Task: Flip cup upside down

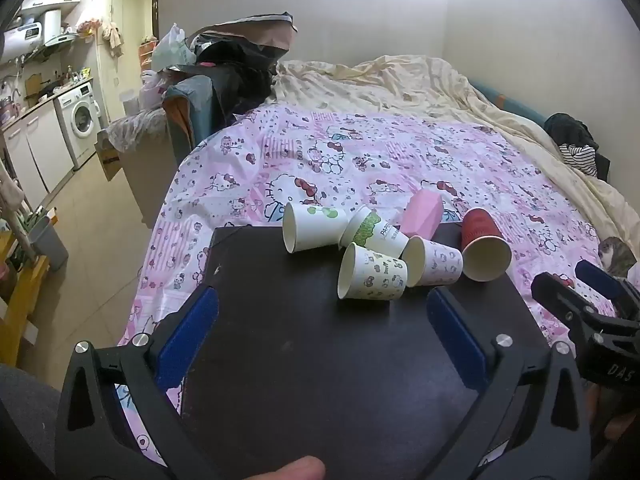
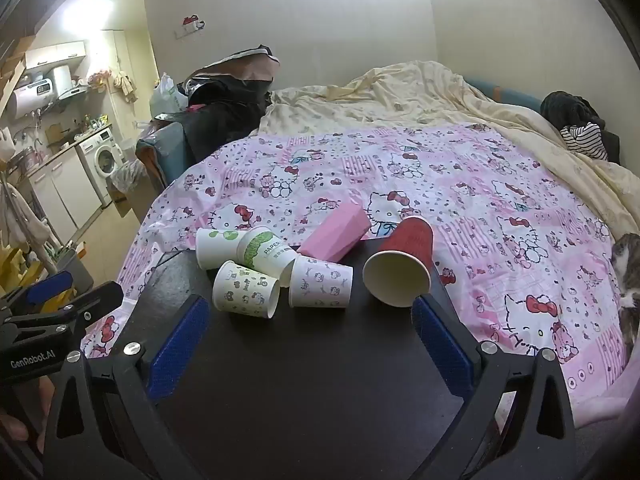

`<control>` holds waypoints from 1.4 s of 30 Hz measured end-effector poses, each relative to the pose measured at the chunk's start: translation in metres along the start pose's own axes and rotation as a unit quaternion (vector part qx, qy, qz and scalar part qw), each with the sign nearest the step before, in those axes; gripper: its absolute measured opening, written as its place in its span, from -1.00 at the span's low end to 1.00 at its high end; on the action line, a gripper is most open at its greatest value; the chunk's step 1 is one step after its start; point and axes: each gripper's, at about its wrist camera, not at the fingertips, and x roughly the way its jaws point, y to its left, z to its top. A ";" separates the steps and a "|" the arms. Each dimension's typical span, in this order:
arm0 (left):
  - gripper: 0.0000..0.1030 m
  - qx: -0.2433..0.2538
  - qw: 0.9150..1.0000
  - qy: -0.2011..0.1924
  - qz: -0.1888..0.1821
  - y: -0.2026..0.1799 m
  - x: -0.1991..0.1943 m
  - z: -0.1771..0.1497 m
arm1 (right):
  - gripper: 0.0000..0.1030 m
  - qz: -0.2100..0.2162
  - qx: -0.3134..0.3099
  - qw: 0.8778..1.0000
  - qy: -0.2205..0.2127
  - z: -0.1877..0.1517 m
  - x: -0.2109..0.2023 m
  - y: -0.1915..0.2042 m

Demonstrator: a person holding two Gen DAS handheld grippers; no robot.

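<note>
Both grippers hovered over a black table (image 2: pixel 280 380) that stood against a bed covered with a pink Hello Kitty sheet (image 2: pixel 440 184). The left gripper (image 1: pixel 322 304) was spread wide and held nothing. Six cups lay on their sides at the far edge of the table. From the left: a white cup with green dots (image 2: pixel 212 250), a green-printed paper cup (image 2: pixel 266 254) touching it, a white cup with green cartoon figures (image 2: pixel 246 290) in front of both, a white cup with pink cartoon figures (image 2: pixel 320 286), a pink faceted cup (image 2: pixel 334 238) behind it, and a red paper cup (image 2: pixel 404 266) with its mouth facing the cameras. The right gripper (image 2: pixel 310 312) was likewise spread wide and empty, its right fingertip (image 2: pixel 424 308) just below the red cup's rim.
</note>
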 end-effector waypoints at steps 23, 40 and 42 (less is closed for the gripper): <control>0.99 0.004 1.000 -0.005 0.003 0.001 0.000 0.000 | 1.00 0.000 -0.001 1.000 -0.001 0.000 0.001 0.001; 0.99 0.004 1.000 -0.007 0.004 0.001 -0.001 0.000 | 1.00 -0.001 -0.001 1.000 0.000 0.000 0.001 0.000; 0.99 0.004 1.000 -0.007 0.004 0.001 -0.001 0.000 | 1.00 0.000 -0.001 1.000 0.000 0.000 0.003 0.000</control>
